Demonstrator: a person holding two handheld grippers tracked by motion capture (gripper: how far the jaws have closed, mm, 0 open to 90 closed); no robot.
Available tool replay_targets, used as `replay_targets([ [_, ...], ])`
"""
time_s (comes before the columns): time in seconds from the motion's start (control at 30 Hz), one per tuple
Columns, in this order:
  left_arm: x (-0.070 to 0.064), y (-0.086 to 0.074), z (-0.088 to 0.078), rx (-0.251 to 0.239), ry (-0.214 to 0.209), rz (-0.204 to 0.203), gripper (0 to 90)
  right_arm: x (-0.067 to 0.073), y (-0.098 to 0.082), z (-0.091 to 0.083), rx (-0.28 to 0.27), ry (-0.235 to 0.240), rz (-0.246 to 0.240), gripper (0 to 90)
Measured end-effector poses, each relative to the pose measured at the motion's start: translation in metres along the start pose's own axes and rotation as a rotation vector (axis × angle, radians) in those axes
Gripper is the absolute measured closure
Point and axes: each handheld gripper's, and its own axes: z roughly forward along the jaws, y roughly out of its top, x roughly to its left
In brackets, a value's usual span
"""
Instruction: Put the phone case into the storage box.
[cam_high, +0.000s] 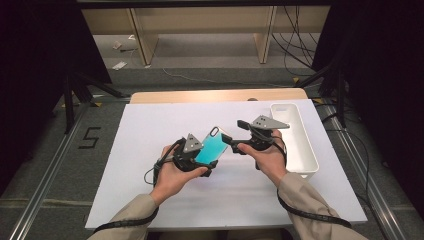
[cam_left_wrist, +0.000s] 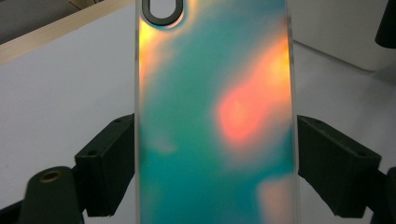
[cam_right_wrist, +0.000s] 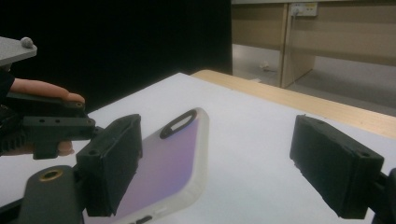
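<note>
The left gripper (cam_high: 202, 159) clamps the phone case (cam_high: 212, 146) across its width, above the counter's (cam_high: 150, 150) middle. The right gripper (cam_high: 231, 146) waits, fingers wide; close them squarely on the case's free end.

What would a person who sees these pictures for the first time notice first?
The eye goes first to the shimmering teal and orange phone case at the middle of the white table, clamped by its long edges in the jaws of the left gripper. Next comes the right gripper, its jaws open and empty close beside the case's camera end. A white tray lies along the table's right edge.
</note>
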Motion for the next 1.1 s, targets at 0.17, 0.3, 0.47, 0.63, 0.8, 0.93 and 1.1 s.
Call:
replay_targets([
  [0.17, -0.003, 0.001, 0.002, 0.001, -0.007, 0.005, 16.9, -0.001, 0.001, 0.003, 0.002, -0.002, 0.006, 18.0],
  [0.3, -0.006, 0.001, 0.005, 0.003, -0.014, 0.010, 16.9, -0.002, 0.003, 0.004, 0.004, -0.007, 0.015, 18.2],
  [0.47, -0.008, 0.003, 0.006, 0.002, -0.018, 0.015, 16.9, -0.003, 0.002, 0.004, 0.011, -0.013, 0.029, 18.2],
  [0.63, -0.011, 0.003, 0.008, 0.003, -0.024, 0.023, 16.9, -0.006, 0.003, 0.005, 0.009, -0.021, 0.049, 18.9],
  [0.8, -0.014, 0.004, 0.008, -0.002, -0.027, 0.026, 16.9, -0.006, 0.001, 0.009, 0.020, -0.018, 0.055, 19.5],
  [0.93, -0.017, 0.005, 0.010, -0.009, -0.035, 0.029, 16.9, -0.005, 0.000, 0.012, 0.027, -0.025, 0.059, 20.8],
  [1.1, -0.019, 0.005, 0.010, -0.008, -0.037, 0.031, 16.9, -0.006, -0.001, 0.014, 0.035, -0.030, 0.065, 24.4],
])
